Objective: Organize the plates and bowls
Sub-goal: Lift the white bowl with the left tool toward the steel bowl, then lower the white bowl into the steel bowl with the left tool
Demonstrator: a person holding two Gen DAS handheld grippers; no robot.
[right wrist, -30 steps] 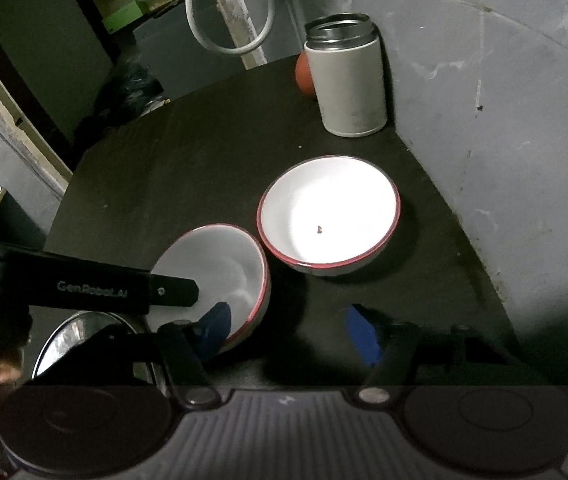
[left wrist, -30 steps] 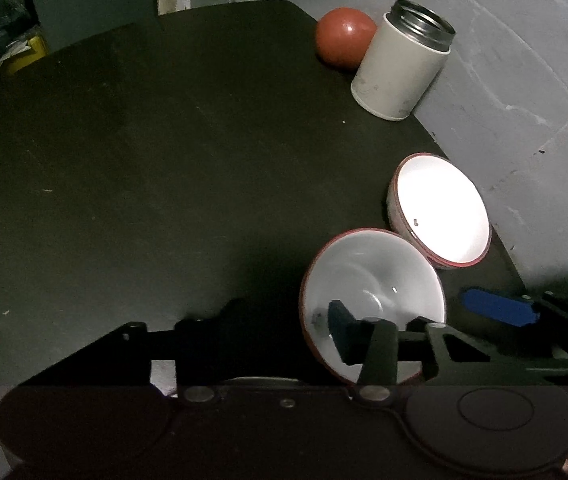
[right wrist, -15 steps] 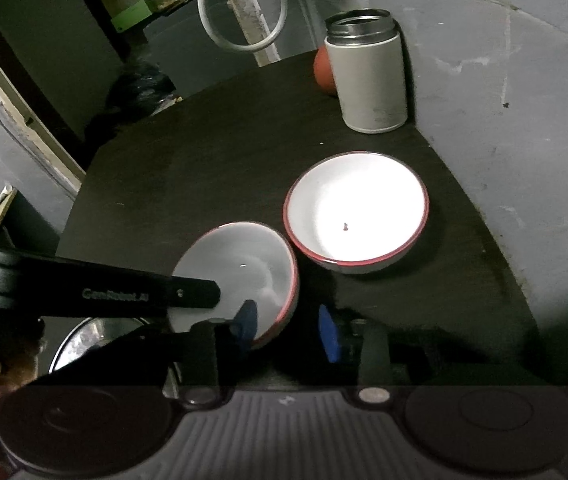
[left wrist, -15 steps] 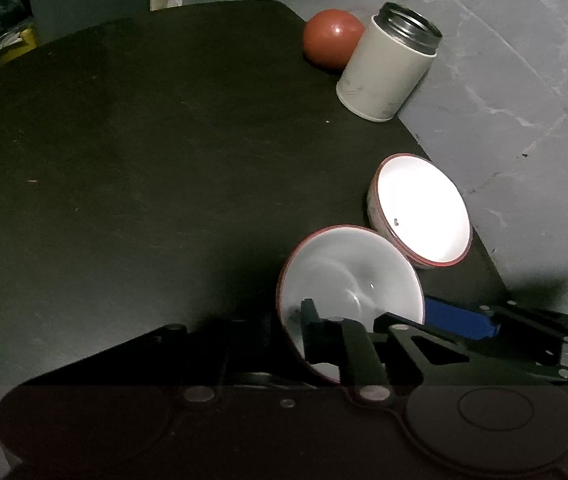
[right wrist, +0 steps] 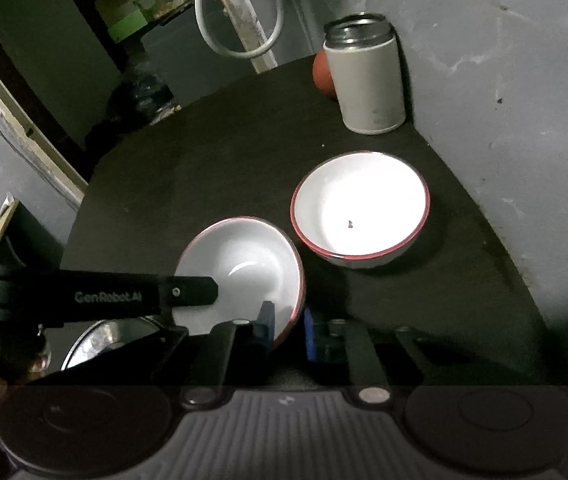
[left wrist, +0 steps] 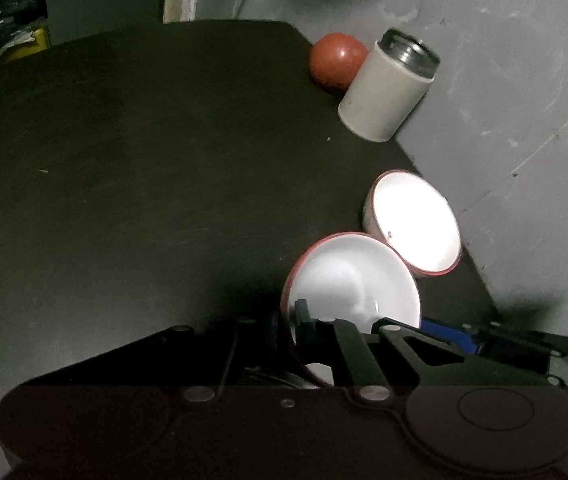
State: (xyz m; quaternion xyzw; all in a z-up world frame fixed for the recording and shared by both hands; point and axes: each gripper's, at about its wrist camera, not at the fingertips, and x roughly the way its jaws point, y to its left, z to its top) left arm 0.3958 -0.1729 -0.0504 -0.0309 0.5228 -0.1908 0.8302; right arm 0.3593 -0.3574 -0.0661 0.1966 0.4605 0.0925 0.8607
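Observation:
Two white bowls with red rims are on the dark table [left wrist: 123,160]. The far bowl [left wrist: 416,224] [right wrist: 360,208] sits upright near the right edge. The near bowl [left wrist: 352,280] [right wrist: 243,272] is tilted, its rim close to the far bowl. My left gripper [left wrist: 288,320] is shut on the near bowl's left rim. My right gripper [right wrist: 288,326] is shut on the same bowl's near rim, one blue pad inside and one outside. In the right wrist view the left gripper's finger [right wrist: 187,291] reaches into the bowl from the left.
A white canister [left wrist: 388,92] [right wrist: 368,84] with a metal mouth stands at the back right, with a red ball [left wrist: 338,62] behind it. A grey wall [right wrist: 504,80] runs along the table's right edge. A steel dish [right wrist: 111,336] lies under the left gripper.
Both grippers have shut: the right gripper's blue pads came together on the near bowl's rim, and the left fingers narrowed onto its rim. The bowl stands more tilted.

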